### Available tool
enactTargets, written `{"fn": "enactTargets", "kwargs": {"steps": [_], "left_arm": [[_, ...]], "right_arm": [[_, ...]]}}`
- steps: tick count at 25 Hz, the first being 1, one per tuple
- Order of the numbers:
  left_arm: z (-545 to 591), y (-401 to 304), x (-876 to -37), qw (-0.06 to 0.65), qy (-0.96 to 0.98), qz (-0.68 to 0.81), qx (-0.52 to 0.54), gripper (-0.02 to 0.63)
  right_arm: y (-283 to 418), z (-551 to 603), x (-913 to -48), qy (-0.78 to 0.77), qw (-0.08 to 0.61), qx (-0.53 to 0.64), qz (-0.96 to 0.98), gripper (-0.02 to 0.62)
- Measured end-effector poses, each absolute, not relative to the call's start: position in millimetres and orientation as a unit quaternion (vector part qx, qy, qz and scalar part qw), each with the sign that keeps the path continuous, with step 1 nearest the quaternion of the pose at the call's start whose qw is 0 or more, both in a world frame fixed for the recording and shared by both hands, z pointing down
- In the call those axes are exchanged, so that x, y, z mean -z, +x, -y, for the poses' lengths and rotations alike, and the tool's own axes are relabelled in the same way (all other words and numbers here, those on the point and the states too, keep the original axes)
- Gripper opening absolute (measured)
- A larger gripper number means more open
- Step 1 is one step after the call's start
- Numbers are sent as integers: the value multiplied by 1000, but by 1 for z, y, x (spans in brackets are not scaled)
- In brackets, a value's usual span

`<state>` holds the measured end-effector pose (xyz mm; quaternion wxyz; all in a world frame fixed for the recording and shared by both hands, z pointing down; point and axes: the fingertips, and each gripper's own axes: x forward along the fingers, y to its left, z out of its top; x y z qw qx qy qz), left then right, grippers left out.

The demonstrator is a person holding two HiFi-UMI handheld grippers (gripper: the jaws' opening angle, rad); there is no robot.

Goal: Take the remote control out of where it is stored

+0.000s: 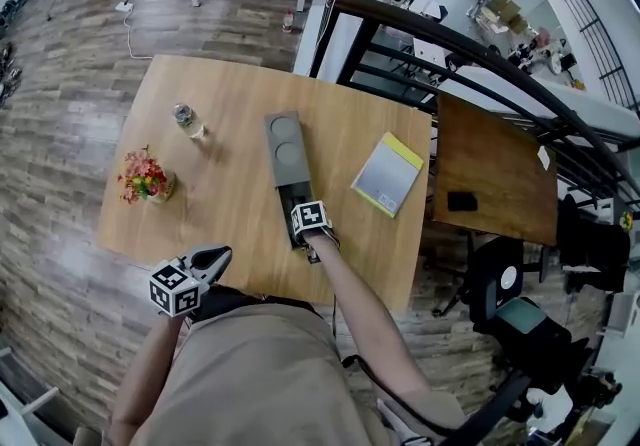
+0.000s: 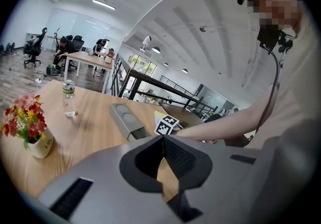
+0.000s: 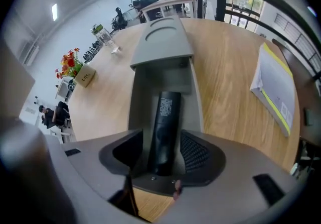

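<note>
- Remote control [image 3: 163, 127]: black.
- Storage box [image 1: 283, 146]: plain grey.
- Table [image 1: 230, 204]: light wood grain.
- Booklet [image 1: 388, 174] — grey, yellow edge.
- Flowers [image 1: 143, 176]: red, yellow.
- Marker cube [image 1: 310, 217] — black-and-white squares.

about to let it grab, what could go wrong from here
The right gripper straddles the remote control inside the narrow tray, jaws open: closing off-centre could catch a tray wall. The left gripper is off the grey case, so the case may slide or lift with the remote.
</note>
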<state>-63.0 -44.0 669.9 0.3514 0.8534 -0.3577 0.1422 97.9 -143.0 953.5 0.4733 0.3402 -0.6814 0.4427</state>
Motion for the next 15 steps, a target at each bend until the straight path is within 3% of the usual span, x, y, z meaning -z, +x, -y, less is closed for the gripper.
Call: {"fn": "enactTargets", "kwargs": {"steps": [15], "left_arm": [[54, -102, -660, 345, 847, 377, -146, -3]], "right_arm": [[100, 145, -985, 368, 554, -408, 625, 208]]}}
